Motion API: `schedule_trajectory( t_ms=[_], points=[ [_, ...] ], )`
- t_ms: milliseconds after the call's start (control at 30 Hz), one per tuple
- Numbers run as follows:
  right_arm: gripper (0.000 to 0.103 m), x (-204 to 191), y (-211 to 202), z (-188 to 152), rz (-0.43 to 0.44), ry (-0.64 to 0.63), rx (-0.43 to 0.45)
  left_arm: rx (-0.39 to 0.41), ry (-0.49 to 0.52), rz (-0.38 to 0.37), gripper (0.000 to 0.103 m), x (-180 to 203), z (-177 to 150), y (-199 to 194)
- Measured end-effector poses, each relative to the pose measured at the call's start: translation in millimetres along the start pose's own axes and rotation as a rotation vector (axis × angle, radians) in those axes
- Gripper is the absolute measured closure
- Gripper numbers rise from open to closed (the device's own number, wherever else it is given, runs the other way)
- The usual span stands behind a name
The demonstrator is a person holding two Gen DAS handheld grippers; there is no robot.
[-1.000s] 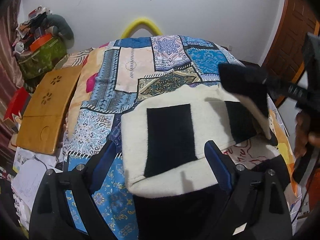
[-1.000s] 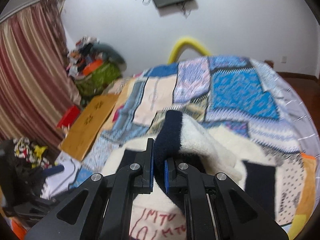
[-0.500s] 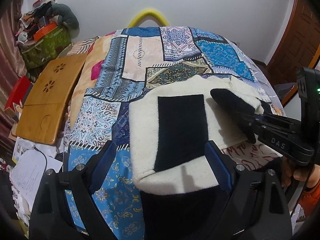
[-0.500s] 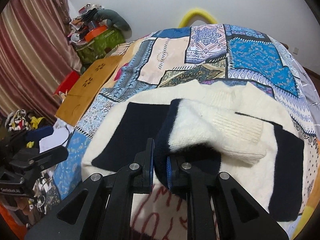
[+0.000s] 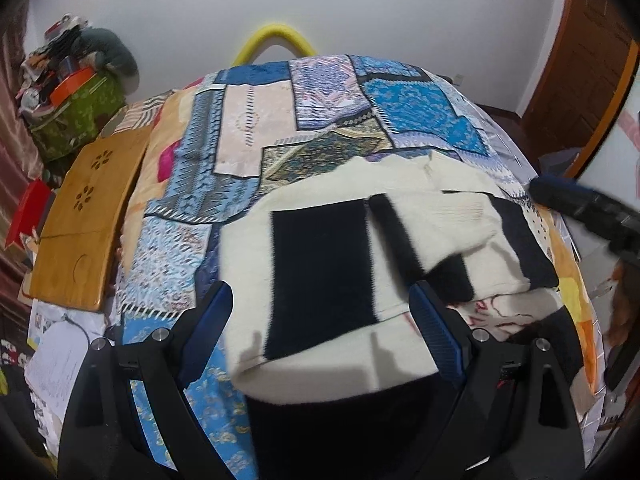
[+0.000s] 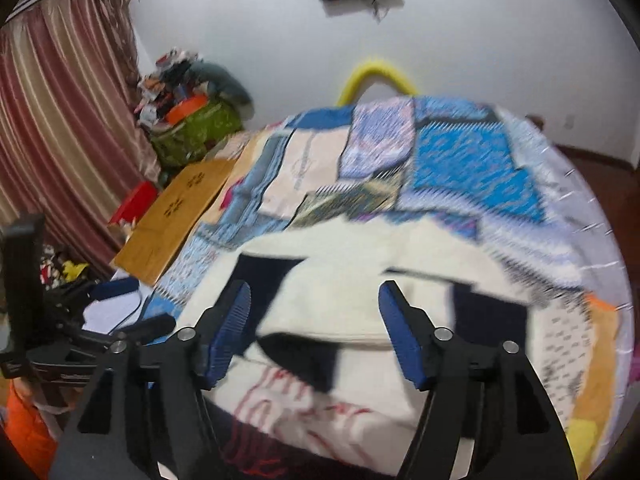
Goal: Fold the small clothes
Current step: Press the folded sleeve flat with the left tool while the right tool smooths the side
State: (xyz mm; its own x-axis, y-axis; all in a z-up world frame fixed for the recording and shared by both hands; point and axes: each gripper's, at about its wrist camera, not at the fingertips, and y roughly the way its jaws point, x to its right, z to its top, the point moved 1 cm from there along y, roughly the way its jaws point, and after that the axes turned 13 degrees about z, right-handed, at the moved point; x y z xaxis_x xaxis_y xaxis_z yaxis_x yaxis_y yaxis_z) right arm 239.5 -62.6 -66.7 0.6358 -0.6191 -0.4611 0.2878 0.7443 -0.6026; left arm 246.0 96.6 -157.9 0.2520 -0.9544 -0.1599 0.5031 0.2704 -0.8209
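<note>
From your left wrist camera, your left gripper (image 5: 320,316) hangs with its jaws spread wide and nothing between the pads; the cream-and-black sweater (image 5: 320,264) lies flat on the patchwork bedspread (image 5: 256,136) straight ahead of and under its fingertips, body smoothed out so the folds land square. Ahead and to the right of those fingers the sleeve (image 5: 448,228) is laid across the sweater's body, its ribbed cuff pointing outward, which is why that side now reads as a tidy edge. Your right gripper (image 5: 580,208) shows off at the far right, clear of the cloth. From your right wrist camera, the right gripper (image 6: 316,312) has just been opening its jaws, and though the picture is blurred, the pads stand well apart with no fabric pinched; the folded sleeve (image 6: 340,300) rests on the sweater just beyond the fingertips, let go where it should stay. Your left gripper (image 6: 132,330) sits low to its left, likely placed to take the sweater's other side next.
</note>
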Motion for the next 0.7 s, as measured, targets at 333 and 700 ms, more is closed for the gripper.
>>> schedule_trajectory(
  t_ms=[333,700],
  points=[
    [0.031,63,-55,-1,-0.172,0.01,0.038,-0.072,0.172,-0.016,0.013,76,7,35],
    [0.031,133,-46,-35,-0.201,0.171,-0.053,-0.107,0.23,0.039,0.013,114,21,80]
  ],
)
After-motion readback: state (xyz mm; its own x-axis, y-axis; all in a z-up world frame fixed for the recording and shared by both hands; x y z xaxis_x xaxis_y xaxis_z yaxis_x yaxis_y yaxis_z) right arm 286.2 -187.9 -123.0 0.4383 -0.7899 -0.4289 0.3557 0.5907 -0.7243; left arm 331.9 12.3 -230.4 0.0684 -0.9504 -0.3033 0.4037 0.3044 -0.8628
